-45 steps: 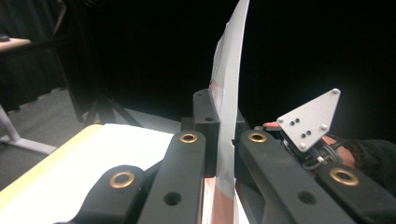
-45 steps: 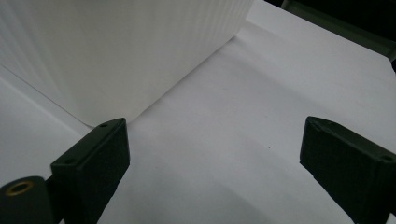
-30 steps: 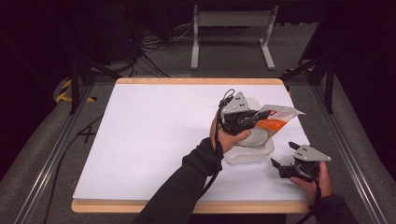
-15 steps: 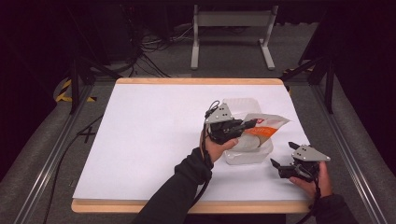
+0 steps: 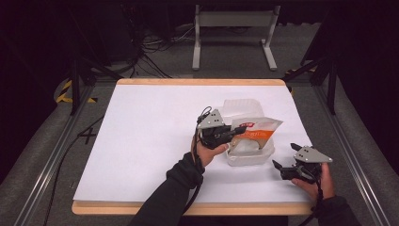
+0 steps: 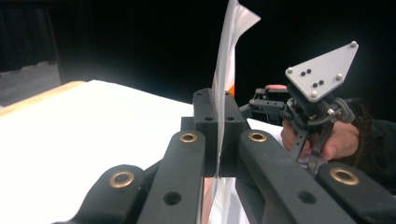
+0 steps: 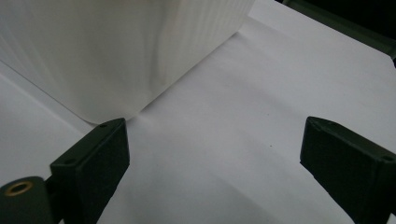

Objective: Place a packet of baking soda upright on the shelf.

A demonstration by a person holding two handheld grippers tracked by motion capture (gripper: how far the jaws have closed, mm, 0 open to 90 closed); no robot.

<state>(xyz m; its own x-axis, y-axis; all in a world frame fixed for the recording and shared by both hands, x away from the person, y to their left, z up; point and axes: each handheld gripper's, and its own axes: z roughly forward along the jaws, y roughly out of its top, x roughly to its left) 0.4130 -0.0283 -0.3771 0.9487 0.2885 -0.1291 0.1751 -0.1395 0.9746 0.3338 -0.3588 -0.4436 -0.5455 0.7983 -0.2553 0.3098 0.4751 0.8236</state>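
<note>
**Desk:** Dark studio floor and cables lay behind the table (image 5: 141,141), didn't they? What sat on that white sheet?

**Operator:** I saw a white plastic container (image 5: 249,157) toward the table's right half, its lid hinged open at the far side. Over it hung an orange-and-white pouch (image 5: 256,129), tilted, with its lower end resting in the tray.

**Desk:** And your left gripper (image 5: 237,131)?

**Operator:** Clenched on the pouch. From the left gripper view I watched the thin pouch (image 6: 223,84) standing edge-on, pinched flat between the two black pads (image 6: 204,126). My left hand (image 5: 209,150) sat just beside the container's near-left corner.

**Desk:** The right one?

**Operator:** My right gripper (image 5: 285,157) rested near the table's front-right edge, just beside the container but apart from it, jaws spread wide with nothing between them. In the right gripper view I had the container's ribbed white wall (image 7: 140,51) ahead of the left jaw, bare paper between the pads (image 7: 100,154)

**Desk:** Touching?

**Operator:** I could not tell
</note>
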